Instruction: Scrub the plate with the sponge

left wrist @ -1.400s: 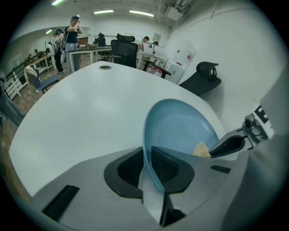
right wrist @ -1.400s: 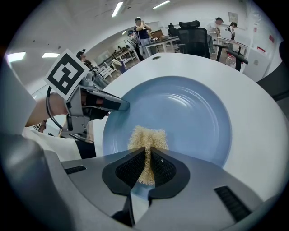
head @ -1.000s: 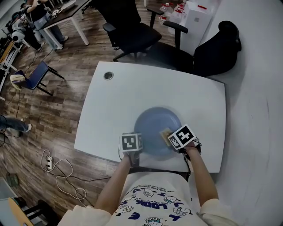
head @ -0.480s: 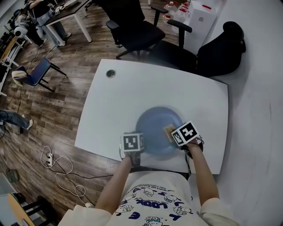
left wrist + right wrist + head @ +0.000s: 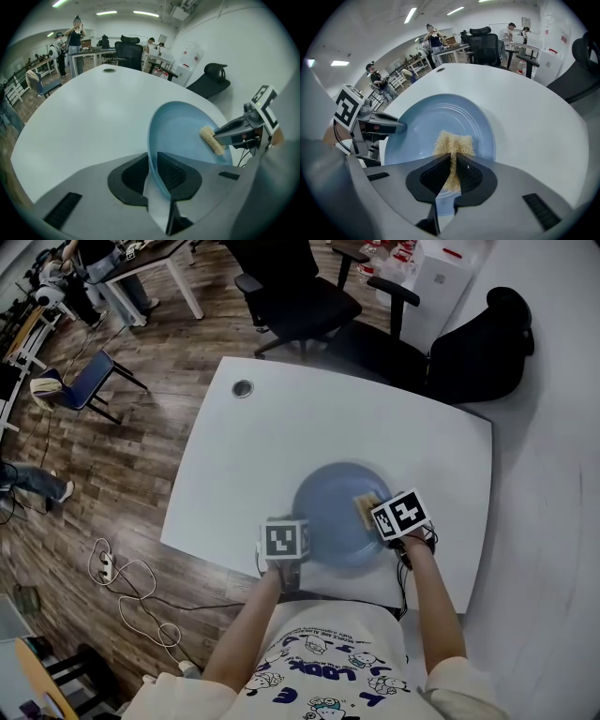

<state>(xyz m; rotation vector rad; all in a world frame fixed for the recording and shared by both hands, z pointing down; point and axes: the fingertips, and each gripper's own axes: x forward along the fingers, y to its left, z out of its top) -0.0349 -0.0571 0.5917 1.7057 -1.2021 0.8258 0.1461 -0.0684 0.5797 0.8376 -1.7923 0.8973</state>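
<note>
A round blue plate (image 5: 333, 507) lies on the white table (image 5: 281, 442) near its front edge. My left gripper (image 5: 292, 542) is shut on the plate's near-left rim; in the left gripper view the rim (image 5: 154, 159) runs between the jaws of that gripper (image 5: 157, 177). My right gripper (image 5: 389, 517) is shut on a tan sponge (image 5: 365, 507) and presses it on the right side of the plate. In the right gripper view the sponge (image 5: 454, 140) sticks out past the right gripper (image 5: 453, 174) onto the plate (image 5: 431, 119). The left gripper (image 5: 389, 125) shows at that plate's left edge.
A round cable hole (image 5: 243, 388) sits in the table's far left corner. Black office chairs (image 5: 309, 292) stand beyond the far edge. Cables and a power strip (image 5: 105, 568) lie on the wood floor to the left. People stand at desks (image 5: 75, 33) far behind.
The right gripper has slid the sponge a little farther away along the plate's right side. The left gripper has kept its hold on the rim.
</note>
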